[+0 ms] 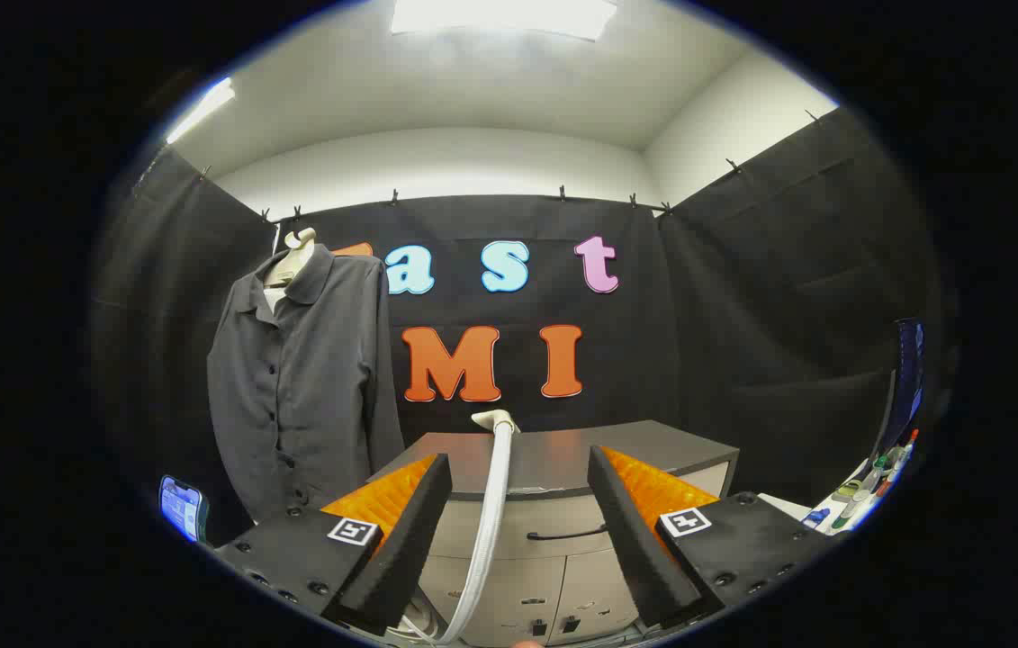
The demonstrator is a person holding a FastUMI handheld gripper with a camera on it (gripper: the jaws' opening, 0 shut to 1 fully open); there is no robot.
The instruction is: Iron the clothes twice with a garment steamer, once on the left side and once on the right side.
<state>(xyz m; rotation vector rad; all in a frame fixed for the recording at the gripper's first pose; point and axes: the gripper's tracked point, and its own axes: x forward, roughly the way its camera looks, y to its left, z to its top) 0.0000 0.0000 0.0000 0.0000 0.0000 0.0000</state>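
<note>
Hanging on a hanger against the booth wall, beyond the left finger, a dark grey buttoned shirt (301,378) faces forward, with a phone (182,507) lit low beside it. Between the fingers rises the steamer's white ribbed hose (489,531), its pale head (495,419) resting at the tabletop (563,454) edge of a cabinet. The tool (519,472) stands wide open, gripping nothing. Small bottles (869,481) sit far right.
</note>
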